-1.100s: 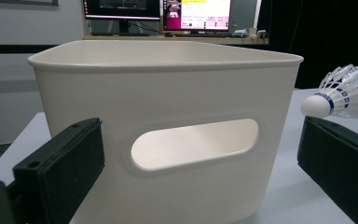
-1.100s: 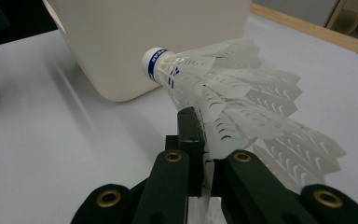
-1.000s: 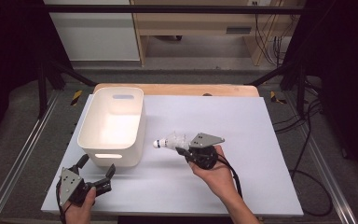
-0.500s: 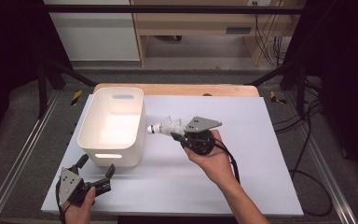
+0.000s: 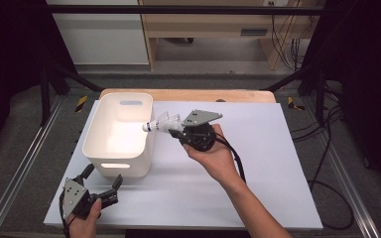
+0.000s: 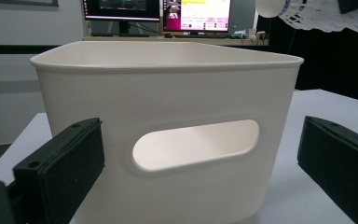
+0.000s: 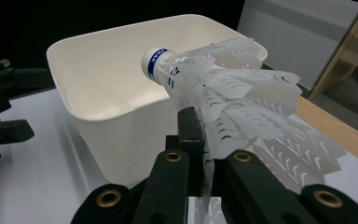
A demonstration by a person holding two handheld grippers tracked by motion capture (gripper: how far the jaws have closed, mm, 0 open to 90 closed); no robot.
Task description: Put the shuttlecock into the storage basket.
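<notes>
A white feathered shuttlecock (image 5: 161, 121) with a blue-banded cork tip hangs in the air at the right rim of the white plastic bin (image 5: 92, 136), tip toward the bin. My right gripper (image 5: 176, 131) is shut on its feather skirt. In the right gripper view the shuttlecock (image 7: 223, 93) lies pinched between the closed jaws (image 7: 200, 126), with the bin (image 7: 102, 70) behind it. My left gripper (image 5: 102, 176) rests open on the table just in front of the bin's near wall. Its view looks at the bin's handle slot (image 6: 196, 144) between the spread jaws, with the shuttlecock (image 6: 317, 14) at the top right.
The bin stands at the left of a white board (image 5: 258, 163) on the table; a wooden strip (image 5: 218, 95) runs along the far edge. The inside of the bin looks bare. Metal rails and dark frame posts flank the table.
My right gripper has risen and moved left and away, carrying the shuttlecock from over the board up to the bin's right rim. The left gripper has stayed put.
</notes>
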